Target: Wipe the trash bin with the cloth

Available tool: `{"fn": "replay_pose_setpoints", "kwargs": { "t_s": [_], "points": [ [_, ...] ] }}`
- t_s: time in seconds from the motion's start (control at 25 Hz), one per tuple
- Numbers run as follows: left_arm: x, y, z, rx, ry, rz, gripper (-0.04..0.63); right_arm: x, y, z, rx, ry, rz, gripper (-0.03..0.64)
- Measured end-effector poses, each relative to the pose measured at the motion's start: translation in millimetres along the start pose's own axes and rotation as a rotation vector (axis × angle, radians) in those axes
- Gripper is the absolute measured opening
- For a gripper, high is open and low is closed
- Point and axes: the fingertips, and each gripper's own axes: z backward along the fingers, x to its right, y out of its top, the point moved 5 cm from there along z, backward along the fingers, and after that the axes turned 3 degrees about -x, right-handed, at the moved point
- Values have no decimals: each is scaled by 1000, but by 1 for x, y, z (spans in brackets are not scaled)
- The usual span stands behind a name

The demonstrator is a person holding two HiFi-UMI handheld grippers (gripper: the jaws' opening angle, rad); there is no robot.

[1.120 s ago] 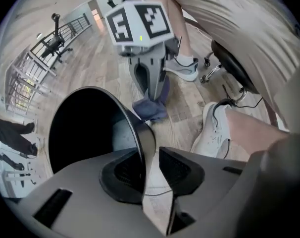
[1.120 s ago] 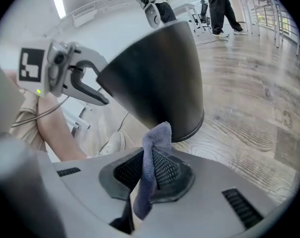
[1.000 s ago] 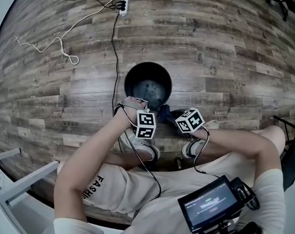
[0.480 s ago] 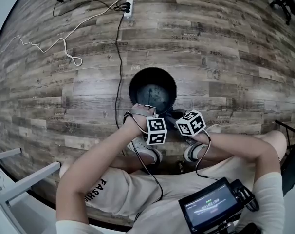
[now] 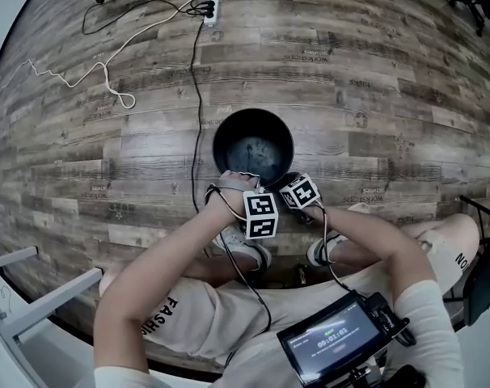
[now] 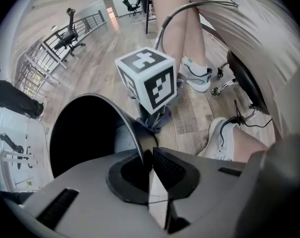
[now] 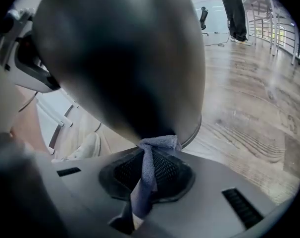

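Wiping step, outer wall. Trash bin upright on wood floor, just ahead of person's shoes. Left gripper jaws just closed in and are nearly together, bin rim pinched between pads; likely steadying. Right gripper clamped on blue-grey cloth, bunched tip against bin's dark outer wall. Advice: firm rim pinch so bin won't tip or spin; long strokes; little cloth protrudes, plastic jaw may scrape.
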Motion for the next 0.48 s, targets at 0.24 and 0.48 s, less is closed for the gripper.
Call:
{"fn": "replay_pose_setpoints", "kwargs": {
  "t_s": [0.24, 0.48],
  "points": [
    [-3, 1, -1, 18, -1, 48, 35, 19, -10, -35, -46, -73, -17, 34],
    [-5, 2, -2, 19, -11, 77, 37, 18, -8, -19, -22, -43, -53, 34]
  ]
}}
